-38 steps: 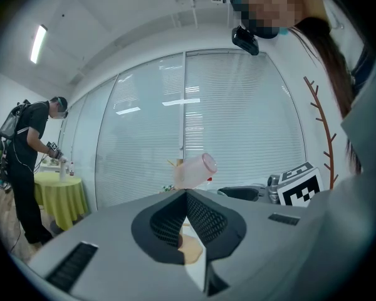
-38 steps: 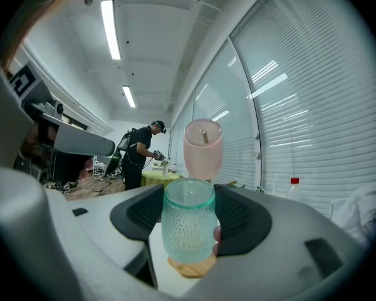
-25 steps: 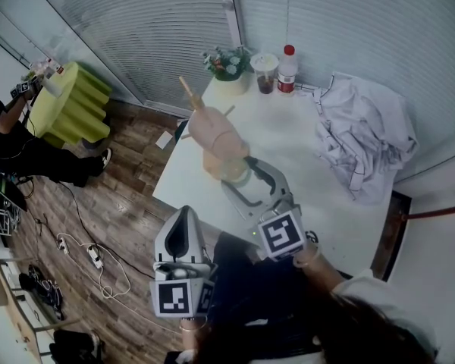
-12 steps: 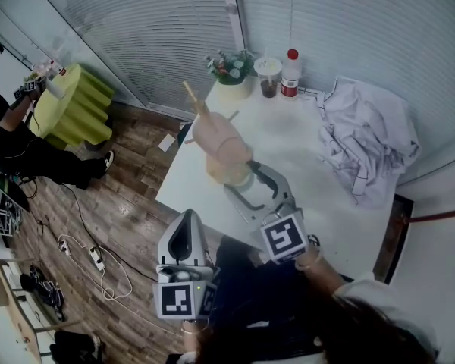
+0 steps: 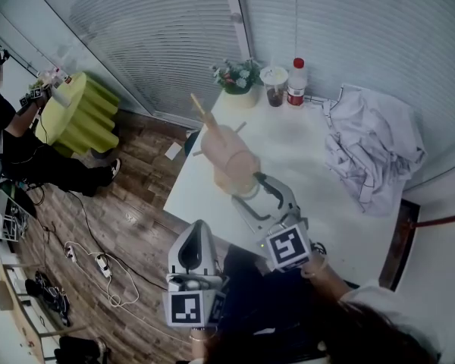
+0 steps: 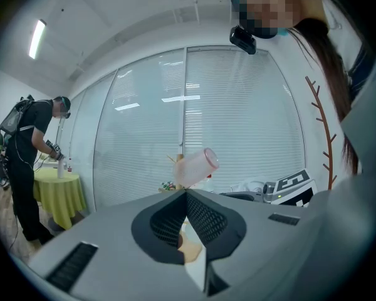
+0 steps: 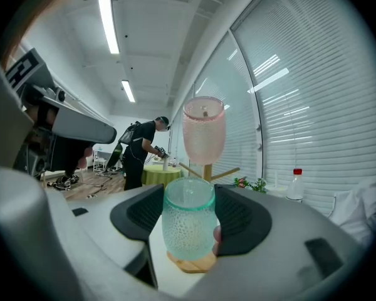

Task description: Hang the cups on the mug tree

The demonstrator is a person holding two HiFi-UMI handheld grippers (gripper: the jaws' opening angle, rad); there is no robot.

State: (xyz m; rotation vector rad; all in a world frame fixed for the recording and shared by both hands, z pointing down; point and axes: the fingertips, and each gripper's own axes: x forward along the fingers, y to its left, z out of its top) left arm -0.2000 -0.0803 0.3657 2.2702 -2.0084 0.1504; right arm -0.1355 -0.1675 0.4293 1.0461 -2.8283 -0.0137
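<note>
On table (image 5: 341, 203), clamped green cup (image 7: 188, 224) partly hides mug tree (image 7: 207, 168) base.

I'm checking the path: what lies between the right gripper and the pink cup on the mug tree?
A green cup, clasped by the right gripper, stands directly in front of the pink cup; the right gripper view shows this best.

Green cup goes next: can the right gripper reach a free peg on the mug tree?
Probably yes: the right gripper holds the green cup just before the mug tree, with bare pegs below the pink cup.
</note>
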